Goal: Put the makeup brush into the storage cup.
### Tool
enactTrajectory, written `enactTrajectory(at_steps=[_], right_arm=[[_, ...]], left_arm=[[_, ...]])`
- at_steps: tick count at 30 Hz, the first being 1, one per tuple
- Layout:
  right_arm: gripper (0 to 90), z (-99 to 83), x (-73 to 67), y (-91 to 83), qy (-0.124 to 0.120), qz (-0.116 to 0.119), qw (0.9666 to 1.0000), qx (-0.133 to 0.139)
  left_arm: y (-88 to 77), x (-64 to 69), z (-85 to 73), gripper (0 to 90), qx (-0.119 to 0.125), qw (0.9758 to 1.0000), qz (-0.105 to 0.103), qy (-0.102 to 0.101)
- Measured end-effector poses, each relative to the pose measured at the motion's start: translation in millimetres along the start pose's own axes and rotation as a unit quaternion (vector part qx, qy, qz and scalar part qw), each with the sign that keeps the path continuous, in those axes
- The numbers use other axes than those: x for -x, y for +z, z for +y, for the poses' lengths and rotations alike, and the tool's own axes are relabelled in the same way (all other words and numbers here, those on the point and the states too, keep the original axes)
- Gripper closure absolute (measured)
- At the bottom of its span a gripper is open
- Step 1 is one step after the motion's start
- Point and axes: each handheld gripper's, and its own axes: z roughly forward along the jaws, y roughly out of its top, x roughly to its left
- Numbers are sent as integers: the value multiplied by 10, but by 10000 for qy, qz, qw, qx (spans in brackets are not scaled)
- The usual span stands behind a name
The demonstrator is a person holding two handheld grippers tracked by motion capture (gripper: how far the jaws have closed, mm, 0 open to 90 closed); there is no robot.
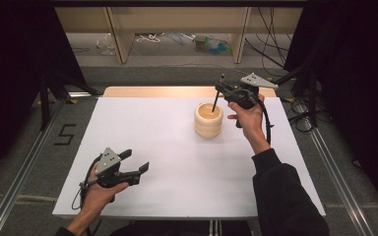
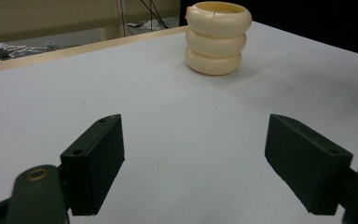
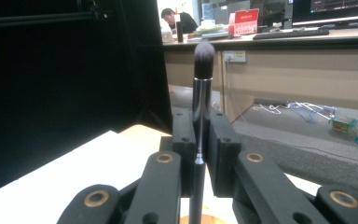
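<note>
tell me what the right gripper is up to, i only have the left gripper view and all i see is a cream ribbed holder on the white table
Observer: The right gripper is shut on a slim makeup brush with a dark bristle tip, bristles pointing up.
Operator: where is it relative to the holder
Observer: In the high view the brush's lower end reaches down at the open top of the cream ribbed holder; I cannot tell whether it touches the bottom.
Operator: anything else in the holder
Observer: The high view shows just the brush at its opening. Your left gripper sits open near the table's front left, apart from the holder.
</note>
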Motion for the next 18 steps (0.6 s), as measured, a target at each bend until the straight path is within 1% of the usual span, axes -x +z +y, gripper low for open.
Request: enactTrajectory(at_steps=[1, 3, 4, 5, 6, 7, 9, 10, 11, 12, 14, 15, 17, 18], right_arm=[[837, -12, 2, 26, 18, 3, 10000, 49], [837, -22, 16, 52, -33, -14, 10000, -30], [837, -34, 21, 80, -31, -9, 10000, 59], [837, -35, 26, 84, -45, 5, 10000, -15], [837, -42, 30, 101, -54, -10, 10000, 10], [837, -42, 35, 105, -60, -17, 10000, -47], [837, -48, 43, 132, -41, -23, 10000, 47], [837, -45, 45, 137, -36, -13, 10000, 12], [837, -42, 46, 139, -47, -22, 10000, -27], [837, -44, 50, 154, -63, -31, 10000, -11], [837, -38, 55, 170, -70, -37, 10000, -26], [837, -39, 62, 185, -68, -36, 10000, 43], [837, -39, 72, 194, -66, -57, 10000, -19], [837, -51, 80, 207, -85, -51, 9999, 16]], left_arm=[[-4, -3, -2, 198, -18, 10000, -4, 55], [-3, -2, 0, 198, 2, 10000, -16, 25], [-1, -2, 3, 198, 13, 10000, -11, 16], [0, -1, 3, 198, 18, 10000, -13, 11], [-4, 0, 0, 198, 0, 10000, -19, 28], [-6, 0, -3, 198, -1, 10000, -15, 40], [-5, 0, -1, 198, 12, 10000, -23, 2], [-3, 3, 0, 198, 19, 10000, -10, -39], [-3, 1, 0, 199, 18, 10000, -15, -15], [-5, 0, -2, 198, 4, 10000, -21, 36], [-4, 3, -4, 198, 9, 10000, -28, 25], [-3, 3, 0, 198, 8, 10000, -28, 27], [-1, 3, 0, 198, 7, 10000, -31, 22], [-2, 5, -4, 198, -1, 10000, -28, 26]])
